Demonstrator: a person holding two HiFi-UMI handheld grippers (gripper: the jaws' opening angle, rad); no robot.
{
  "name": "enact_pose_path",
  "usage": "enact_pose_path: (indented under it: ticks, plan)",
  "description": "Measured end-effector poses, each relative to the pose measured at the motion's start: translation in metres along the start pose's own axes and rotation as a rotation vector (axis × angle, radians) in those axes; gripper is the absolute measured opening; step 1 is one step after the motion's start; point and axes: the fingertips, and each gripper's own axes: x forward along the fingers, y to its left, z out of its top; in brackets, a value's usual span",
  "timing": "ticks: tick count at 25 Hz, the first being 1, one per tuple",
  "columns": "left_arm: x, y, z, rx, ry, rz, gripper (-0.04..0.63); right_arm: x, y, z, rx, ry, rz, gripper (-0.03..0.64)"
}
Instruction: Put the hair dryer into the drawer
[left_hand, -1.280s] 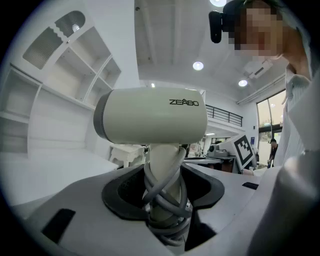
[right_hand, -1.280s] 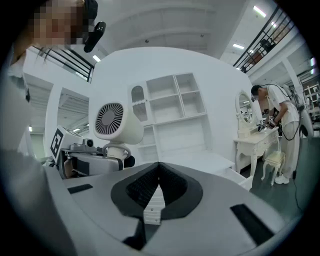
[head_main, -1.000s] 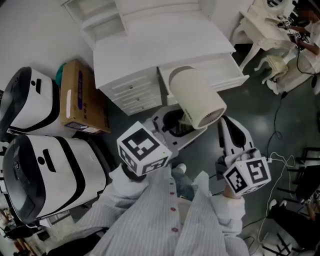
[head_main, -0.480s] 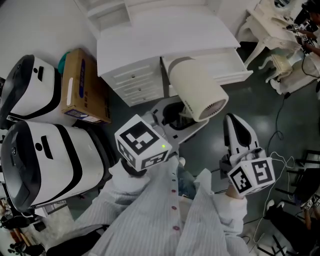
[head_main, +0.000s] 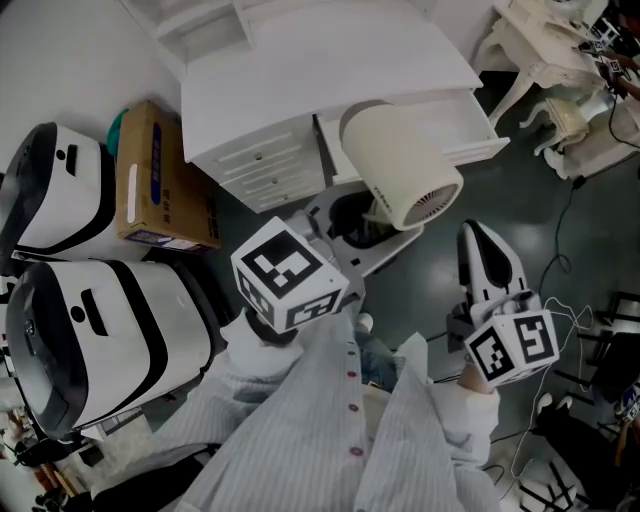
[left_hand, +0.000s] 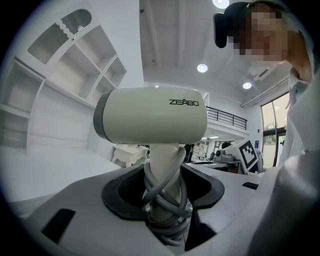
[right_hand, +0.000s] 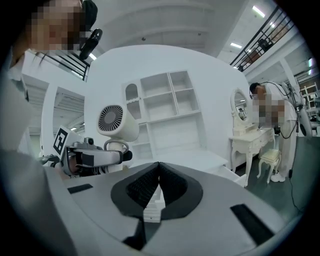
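left gripper (head_main: 368, 228) is clamped on the handle of the hair dryer (head_main: 400, 180), with the grey cord (left_hand: 161, 197) wound round the handle between the jaws. the dryer is in the air, barrel level, rear grille facing the person. in the head view it overlaps the left end of the open drawer (head_main: 470, 140) of the white desk (head_main: 330, 60). it is not inside yet.

change over the last second: the dryer has crept a little further toward the drawer opening. the right gripper (head_main: 482, 245) has drifted lower and away from it, so they're now well apart. its jaws are pressed together with nothing in them, per the right gripper view.

meaning: probably mid-carry, drawer already open, so the right side looks done for now. the remaining job looks like lowering the dryer into the drawer and letting go. the barrel is bulky against the drawer, so fit may be tight.
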Motion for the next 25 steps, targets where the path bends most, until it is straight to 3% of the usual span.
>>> enact_pose_path:
  ticks: [14, 25]
  plan:
    - [0.096, 0.137, 0.033, 0.009, 0.045, -0.03, 0.215, 0.135, -0.092, 0.039, 0.027, 0.0, -0.038, 0.012]
    - [0.134, 0.187, 0.038, 0.008, 0.077, -0.074, 0.215, 0.179, -0.131, 0.039, 0.056, 0.018, -0.1, 0.012]
